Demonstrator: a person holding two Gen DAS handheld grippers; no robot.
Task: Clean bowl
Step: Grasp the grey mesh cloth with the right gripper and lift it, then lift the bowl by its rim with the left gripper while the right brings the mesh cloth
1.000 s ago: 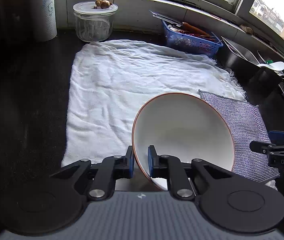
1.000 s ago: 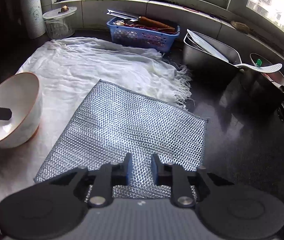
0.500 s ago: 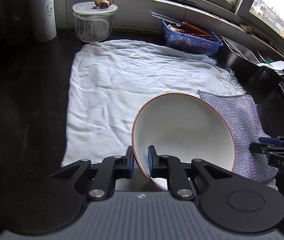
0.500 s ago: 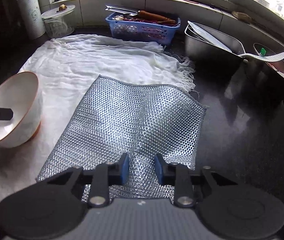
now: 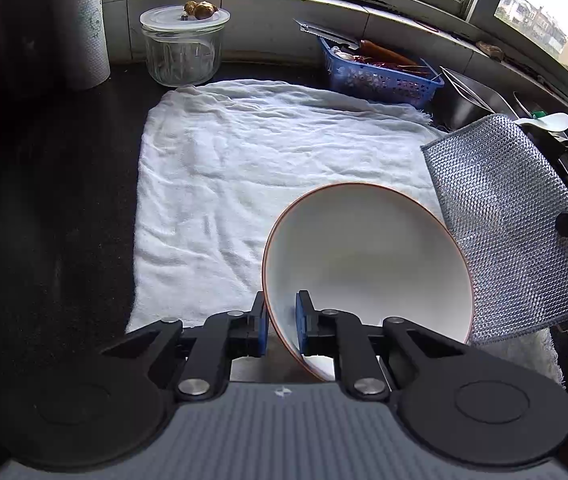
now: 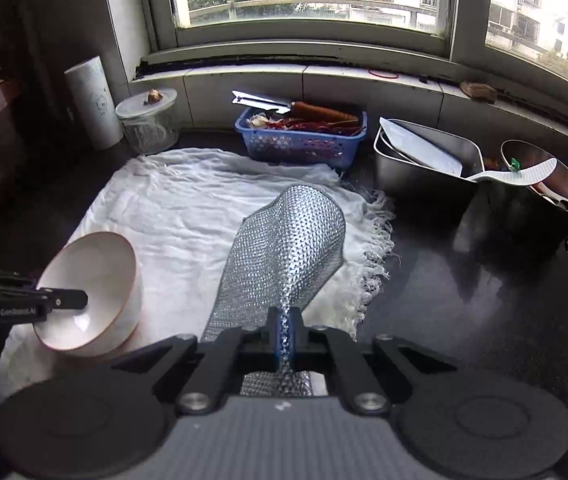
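A white bowl (image 5: 368,256) with a thin brown rim is tipped on its side over the white towel (image 5: 251,168). My left gripper (image 5: 279,322) is shut on the bowl's rim, one pad inside and one outside. In the right wrist view the bowl (image 6: 91,288) lies at the lower left with the left gripper's fingers (image 6: 63,300) on its rim. My right gripper (image 6: 285,338) is shut on a silver mesh scouring cloth (image 6: 292,248), which hangs lifted off the towel (image 6: 171,216). The same cloth (image 5: 512,224) appears just right of the bowl in the left wrist view.
At the back stand a lidded glass jar (image 5: 183,48), a paper towel roll (image 5: 79,24) and a blue basket (image 6: 300,136) with a knife. A steel container (image 6: 424,156) and a pan with a white spoon (image 6: 536,172) sit right. Dark counter surrounds the towel.
My right gripper closed on the mesh cloth's near edge and lifted it off the towel, so it now hangs bunched. The left gripper and bowl stayed still.
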